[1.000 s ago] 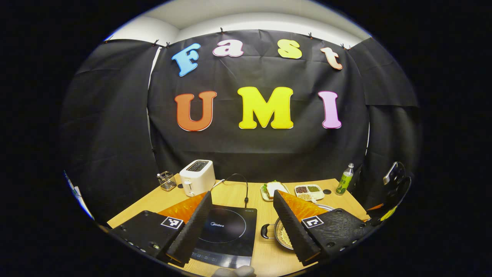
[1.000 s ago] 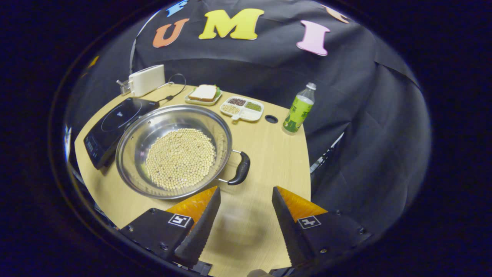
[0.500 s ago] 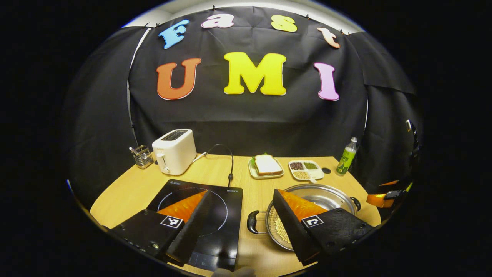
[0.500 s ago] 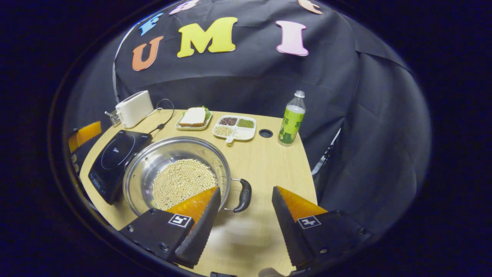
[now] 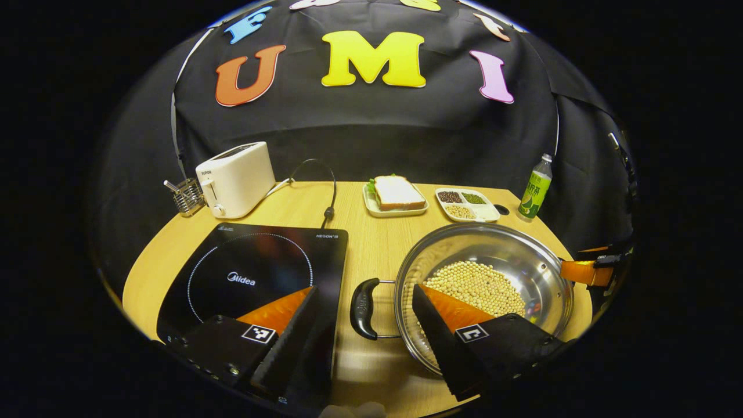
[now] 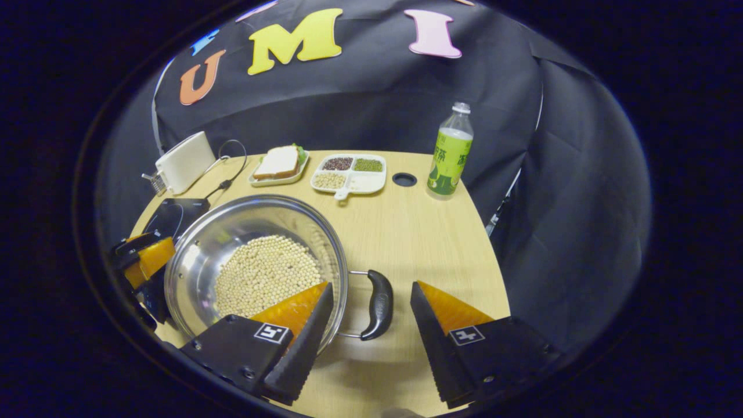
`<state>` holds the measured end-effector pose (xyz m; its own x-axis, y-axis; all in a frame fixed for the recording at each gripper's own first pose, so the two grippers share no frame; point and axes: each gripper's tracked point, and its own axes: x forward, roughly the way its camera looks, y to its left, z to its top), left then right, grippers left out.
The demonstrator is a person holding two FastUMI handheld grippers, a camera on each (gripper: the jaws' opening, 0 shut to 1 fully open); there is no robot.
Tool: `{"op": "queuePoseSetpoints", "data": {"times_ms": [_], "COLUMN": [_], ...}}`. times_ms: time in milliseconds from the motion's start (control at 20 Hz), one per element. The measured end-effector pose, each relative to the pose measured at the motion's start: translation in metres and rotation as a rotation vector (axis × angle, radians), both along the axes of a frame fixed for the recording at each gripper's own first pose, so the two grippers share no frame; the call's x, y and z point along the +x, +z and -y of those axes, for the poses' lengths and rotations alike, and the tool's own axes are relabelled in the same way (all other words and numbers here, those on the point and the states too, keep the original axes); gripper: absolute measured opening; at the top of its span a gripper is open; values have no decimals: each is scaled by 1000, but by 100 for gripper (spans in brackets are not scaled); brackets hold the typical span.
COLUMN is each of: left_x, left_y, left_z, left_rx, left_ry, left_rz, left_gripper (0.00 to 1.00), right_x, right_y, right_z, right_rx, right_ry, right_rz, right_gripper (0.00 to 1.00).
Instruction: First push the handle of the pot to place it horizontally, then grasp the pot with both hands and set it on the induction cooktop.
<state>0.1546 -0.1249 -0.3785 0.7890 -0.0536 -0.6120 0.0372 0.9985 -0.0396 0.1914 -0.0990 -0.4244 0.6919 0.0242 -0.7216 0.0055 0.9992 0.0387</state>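
A steel pot (image 5: 522,267) with soybeans in it stands on the wooden table, right of the black induction cooktop (image 5: 255,273). Its two black handles point left and right. My left gripper (image 5: 365,288) is open, and the pot's left handle (image 5: 363,300) lies between its fingertips without touching either finger. In the right gripper view the pot (image 6: 232,226) sits left of centre. My right gripper (image 6: 371,284) is open around the right handle (image 6: 380,305), also without contact. The other gripper (image 6: 142,258) shows beyond the pot's far rim, in front of the cooktop (image 6: 171,215).
Along the back of the table (image 5: 371,244) stand a white toaster (image 5: 235,179) with its cable, a wire utensil basket (image 5: 187,196), a sandwich plate (image 5: 396,194), a divided dish of beans (image 5: 467,203) and a green bottle (image 5: 535,188).
Both grippers have tilted down and come in toward the pot. Each handle now lies between a gripper's open fingers. The pot itself has not moved.
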Motion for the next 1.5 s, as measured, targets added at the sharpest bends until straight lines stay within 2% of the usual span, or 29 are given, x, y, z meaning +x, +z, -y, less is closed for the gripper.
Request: {"op": "queuePoseSetpoints", "data": {"times_ms": [50, 200, 250, 300, 350, 400, 500, 750, 800, 850, 900, 1000, 1050, 1100, 1150, 1200, 1250, 1300, 1350, 1400, 1500], "left_x": [0, 2, 1, 0, -2, -3, -4, -2, -3, -1, -1, 2, 2, 4, 4, 4, 4, 5, 4, 4, 4], "left_y": [-5, -15, -20, -24, -26, -31, -37, -42, -43, -45, -47, -49, -51, -50, -50, -48, -49, -50, -49, -48, -45], "left_z": [2, 10, 11, 15, 18, 20, 24, 27, 26, 23, 16, 14, 15, 15, 15, 15, 14, 15, 16, 16, 17], "left_rx": [3, -8, -7, -18, -30, -39, -53, -41, -30, -8, 25, 38, 39, 41, 40, 42, 47, 46, 42, 40, 36], "left_ry": [1, -13, -19, -23, -21, -20, -16, -4, -6, -5, 6, 15, 14, 10, 13, 17, 18, 21, 19, 16, 8], "left_rz": [-5, -28, -43, -56, -66, -82, -97, -104, -108, -112, -121, -128, -134, -129, -129, -121, -122, -122, -119, -116, -112], "left_gripper": [97, 96, 96, 96, 96, 96, 96, 95, 95, 95, 94, 60, 80, 69, 77, 76, 64, 63, 72, 61, 61], "right_x": [0, 0, 0, 0, -1, -1, 0, -4, -5, -5, -5, -6, -6, -6, -6, -6, -8, -9, -11, -13, -15], "right_y": [-5, -16, -19, -22, -23, -25, -28, -41, -38, -41, -41, -41, -41, -41, -39, -39, -39, -38, -39, -36, -36], "right_z": [-2, -6, -7, -9, -11, -12, -11, -13, -13, -13, -13, -12, -13, -14, -13, -14, -15, -15, -15, -14, -14], "right_rx": [3, 1, 1, 6, 7, 5, 3, 12, 9, 1, -3, 11, 19, 26, 37, 45, 57, 68, 73, 82, 88], "right_ry": [5, 15, 16, 20, 22, 26, 25, 20, 10, 4, -4, -25, -31, -36, -43, -45, -50, -58, -61, -66, -70], "right_rz": [-10, -30, -35, -42, -46, -49, -57, -111, -113, -119, -131, -150, -161, -170, -172, -177, -179, -179, -179, -178, -176], "right_gripper": [89, 89, 86, 89, 85, 89, 85, 87, 80, 80, 77, 72, 70, 69, 67, 61, 62, 57, 56, 54, 53]}}
